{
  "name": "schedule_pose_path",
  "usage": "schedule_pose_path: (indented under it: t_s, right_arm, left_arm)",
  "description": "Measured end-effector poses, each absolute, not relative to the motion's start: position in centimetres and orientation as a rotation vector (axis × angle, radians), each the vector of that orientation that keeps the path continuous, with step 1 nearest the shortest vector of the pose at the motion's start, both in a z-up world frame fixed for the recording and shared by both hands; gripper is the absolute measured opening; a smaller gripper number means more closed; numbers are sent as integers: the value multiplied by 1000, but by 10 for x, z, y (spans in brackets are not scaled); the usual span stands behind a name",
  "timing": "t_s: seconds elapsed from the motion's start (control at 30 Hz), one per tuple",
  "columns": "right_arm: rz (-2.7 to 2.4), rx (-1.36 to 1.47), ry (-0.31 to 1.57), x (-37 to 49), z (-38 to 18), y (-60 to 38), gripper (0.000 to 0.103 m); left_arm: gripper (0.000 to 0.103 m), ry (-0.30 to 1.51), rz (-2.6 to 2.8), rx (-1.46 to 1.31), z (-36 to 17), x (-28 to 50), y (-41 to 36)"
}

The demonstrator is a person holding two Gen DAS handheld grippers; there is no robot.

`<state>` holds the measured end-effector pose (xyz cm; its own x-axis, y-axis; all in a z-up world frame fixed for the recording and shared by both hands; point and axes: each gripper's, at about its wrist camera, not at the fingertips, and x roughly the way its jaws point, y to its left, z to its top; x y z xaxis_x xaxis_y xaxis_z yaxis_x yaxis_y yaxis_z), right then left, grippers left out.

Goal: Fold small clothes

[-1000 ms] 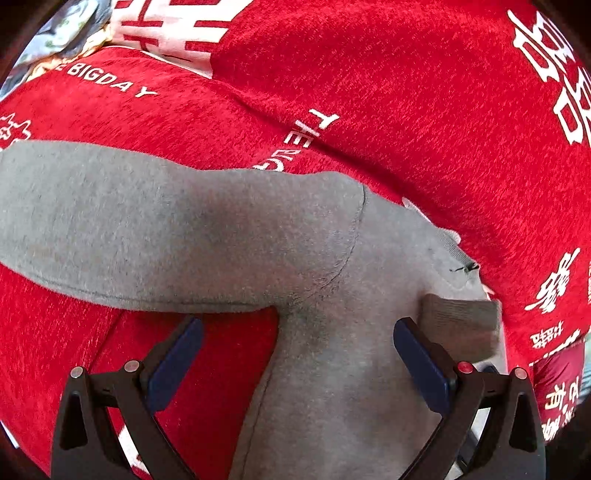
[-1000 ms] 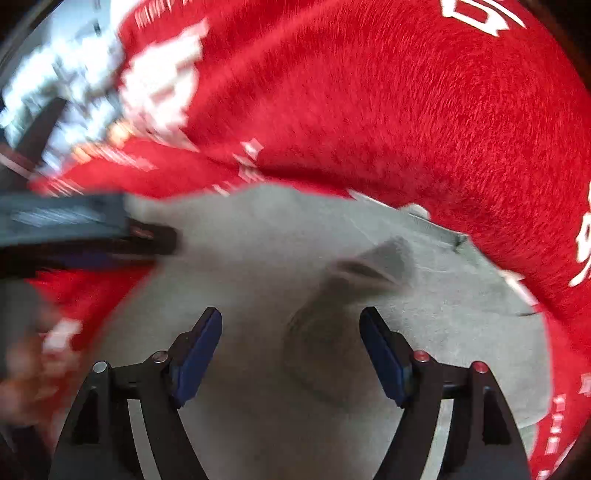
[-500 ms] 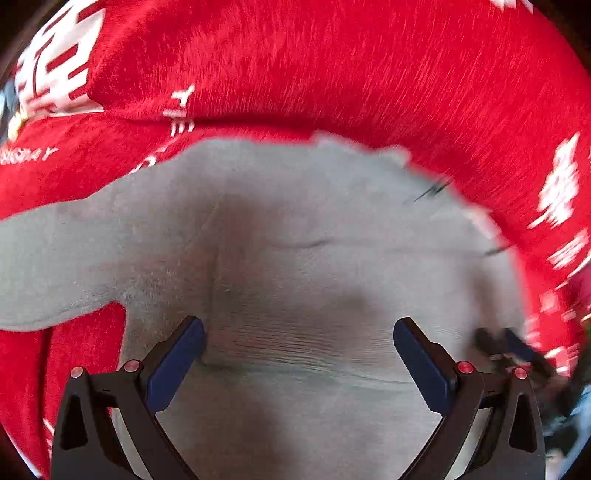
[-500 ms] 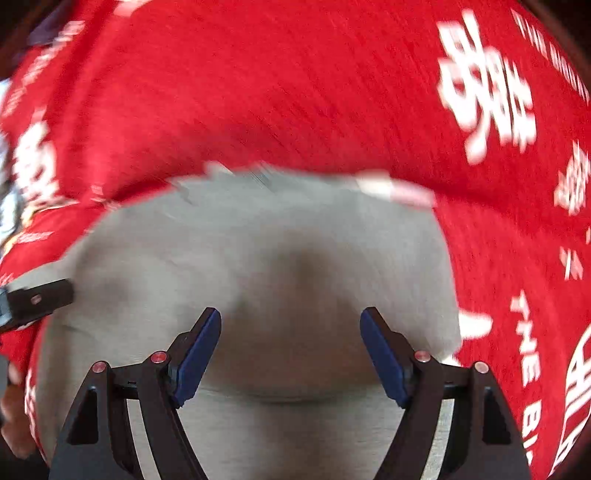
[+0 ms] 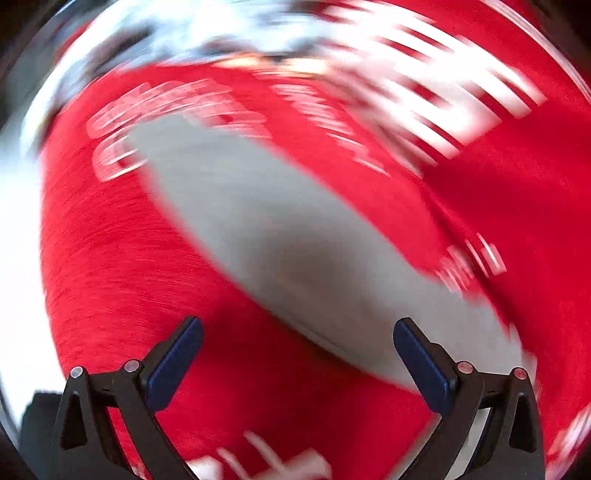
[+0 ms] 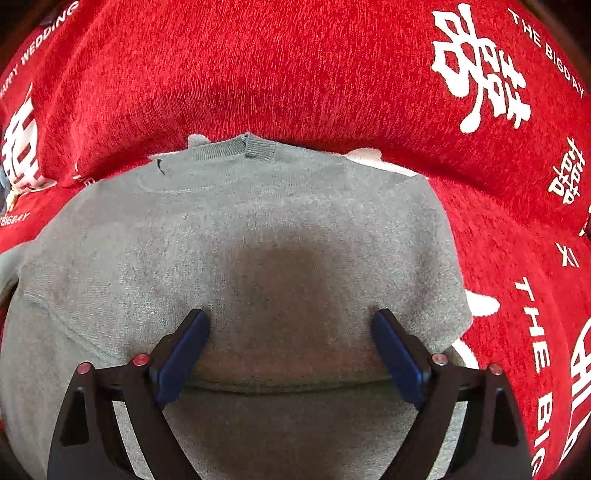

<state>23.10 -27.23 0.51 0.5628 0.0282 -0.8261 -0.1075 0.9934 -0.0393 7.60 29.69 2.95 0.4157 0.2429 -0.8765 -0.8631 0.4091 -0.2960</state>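
A small grey sweater (image 6: 258, 236) lies flat on the red cloth (image 6: 295, 74), its ribbed collar (image 6: 236, 147) at the far side. Part of it is folded over the body, with the fold's edge near the fingertips. My right gripper (image 6: 291, 325) hovers low over that folded part; its jaws are opening and nothing is pinched between the blue pads (image 6: 184, 350). The left wrist view is badly blurred: a long grey sleeve (image 5: 280, 243) runs diagonally across the red cloth (image 5: 129, 277). My left gripper (image 5: 295, 336) stands open above the sleeve's near edge, empty.
The red cloth carries white characters (image 6: 480, 66) and white lettering (image 6: 535, 314). Bright blurred shapes (image 5: 221, 29) show beyond the cloth's far edge in the left wrist view.
My right gripper has settled lower over the sweater and its jaws have spread wider. My left gripper has swung off the sweater's body to the sleeve, rolling as it went.
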Motion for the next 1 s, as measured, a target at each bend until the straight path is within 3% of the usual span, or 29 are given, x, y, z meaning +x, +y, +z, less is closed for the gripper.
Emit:
schedule_pose_path:
  t_s: [0.13, 0.43, 0.5, 0.53, 0.6, 0.73, 1.0]
  right_arm:
    - [77, -92, 969, 230, 4, -271, 92]
    - [76, -98, 966, 230, 4, -272, 92]
    - [74, -101, 966, 230, 4, -272, 92]
    - [75, -102, 966, 230, 4, -272, 92]
    - [75, -102, 966, 231, 4, -272, 92]
    - [77, -100, 967, 230, 4, -273, 92]
    - [77, -96, 964, 230, 4, -273, 92]
  left_arm:
    - [103, 811, 937, -1021, 8, 54, 354]
    - [102, 947, 980, -763, 6, 121, 406]
    - [56, 927, 990, -730, 14, 122, 406]
    - [8, 924, 966, -711, 19, 126, 405]
    - [10, 912, 852, -798, 20, 125, 405]
    - [10, 844, 830, -684, 46, 126, 378]
    - [10, 795, 526, -419, 114, 172, 229]
